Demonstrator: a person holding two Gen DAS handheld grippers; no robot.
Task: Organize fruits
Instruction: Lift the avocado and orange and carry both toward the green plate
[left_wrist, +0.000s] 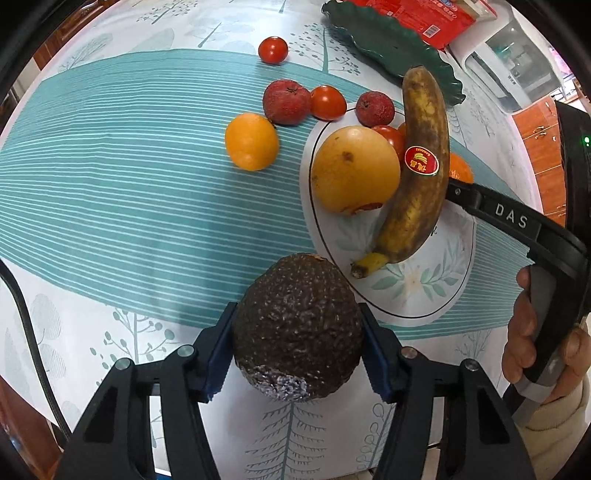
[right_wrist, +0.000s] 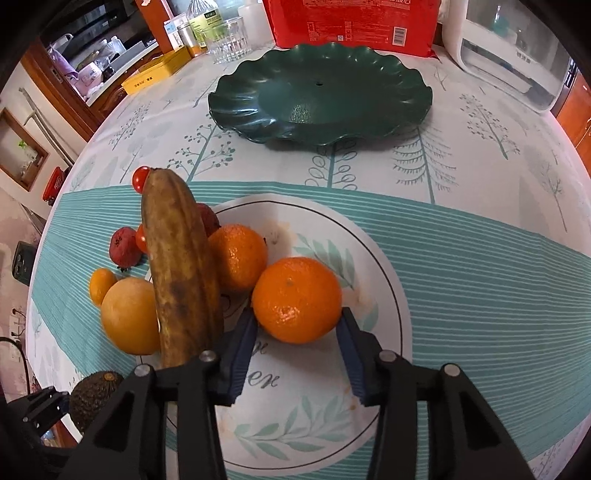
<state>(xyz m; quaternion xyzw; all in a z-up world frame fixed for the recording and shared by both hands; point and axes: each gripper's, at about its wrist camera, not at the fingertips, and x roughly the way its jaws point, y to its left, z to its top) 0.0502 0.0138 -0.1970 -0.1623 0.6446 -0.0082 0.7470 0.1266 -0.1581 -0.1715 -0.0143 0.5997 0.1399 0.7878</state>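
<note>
Left tongs: clenched on the avocado, held just short of the white plate, likely for delivery.
Right tongs: spread around the orange on the white plate, not yet gripping.

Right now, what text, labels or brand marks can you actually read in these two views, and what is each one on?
"DAS": white letters on the right gripper finger.
"BANANAS": red sticker on the banana; its Chinese characters are too small to read.
Script lettering ending "...ex": printed on the white plate, partly hidden.
Red package: barcode and Chinese print, too blurred.
Yellow box and bottle label: too small.
</note>
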